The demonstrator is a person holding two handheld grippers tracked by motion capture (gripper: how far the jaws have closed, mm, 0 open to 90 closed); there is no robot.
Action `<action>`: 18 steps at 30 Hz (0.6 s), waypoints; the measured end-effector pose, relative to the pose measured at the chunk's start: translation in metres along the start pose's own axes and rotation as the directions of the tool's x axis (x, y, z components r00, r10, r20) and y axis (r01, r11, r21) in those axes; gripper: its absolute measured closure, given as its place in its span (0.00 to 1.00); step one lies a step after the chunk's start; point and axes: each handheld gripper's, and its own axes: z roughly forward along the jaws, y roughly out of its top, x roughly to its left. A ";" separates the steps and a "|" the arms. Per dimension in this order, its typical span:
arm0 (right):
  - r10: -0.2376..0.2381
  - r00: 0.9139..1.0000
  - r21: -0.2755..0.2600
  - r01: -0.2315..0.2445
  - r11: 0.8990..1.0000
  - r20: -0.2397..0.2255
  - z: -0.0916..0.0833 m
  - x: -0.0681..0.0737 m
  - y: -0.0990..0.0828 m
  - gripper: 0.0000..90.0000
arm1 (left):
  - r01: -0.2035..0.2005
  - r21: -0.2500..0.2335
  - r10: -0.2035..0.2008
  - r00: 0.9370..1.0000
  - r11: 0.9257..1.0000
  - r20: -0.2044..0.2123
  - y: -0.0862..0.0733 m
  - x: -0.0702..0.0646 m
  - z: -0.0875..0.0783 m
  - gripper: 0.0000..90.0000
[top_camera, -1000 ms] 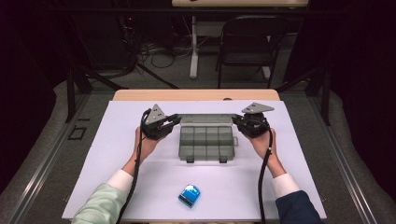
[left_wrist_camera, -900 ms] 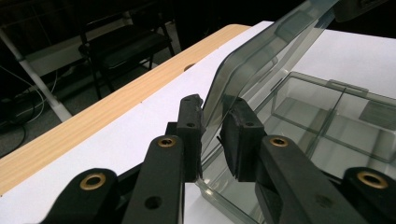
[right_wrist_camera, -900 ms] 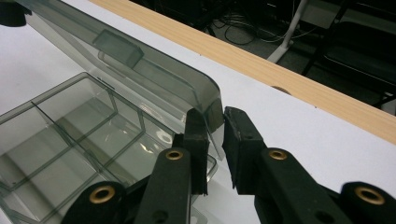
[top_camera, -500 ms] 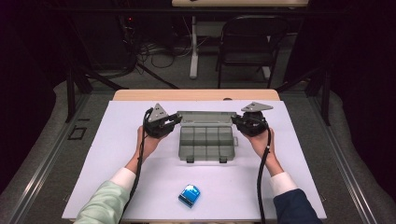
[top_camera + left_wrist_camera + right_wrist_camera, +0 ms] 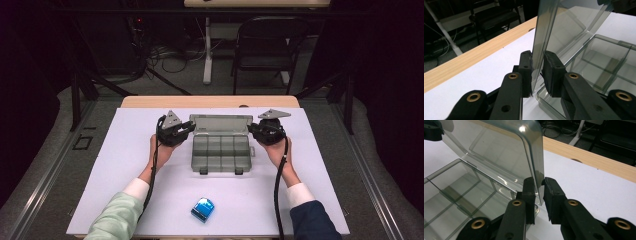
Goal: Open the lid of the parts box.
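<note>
The clear compartment box (image 5: 221, 152) sits mid-worktop (image 5: 125, 165) with its lid (image 5: 221, 124) raised upright at the far side, and its compartments look bare. The high view adds a small blue packet (image 5: 202, 208) lying near the front edge, well apart from the box. The left claw (image 5: 537, 72) is clenched on the lid's left edge, and the right claw (image 5: 539, 192) pinches its right edge.

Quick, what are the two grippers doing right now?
Left gripper: shut on the left edge of the box's raised clear lid.
Right gripper: shut on the lid's right edge.
</note>
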 end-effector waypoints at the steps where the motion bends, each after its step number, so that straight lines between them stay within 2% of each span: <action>1: 0.002 1.000 -0.003 -0.002 1.000 0.001 0.001 0.000 0.000 0.88 | 0.002 0.001 -0.002 1.000 1.000 0.000 -0.001 0.000 0.001 0.86; 18: 0.042 0.999 0.039 -0.043 0.998 0.017 0.020 -0.004 -0.008 0.88 | 0.022 0.041 -0.021 1.000 0.999 -0.018 -0.011 0.003 0.017 0.86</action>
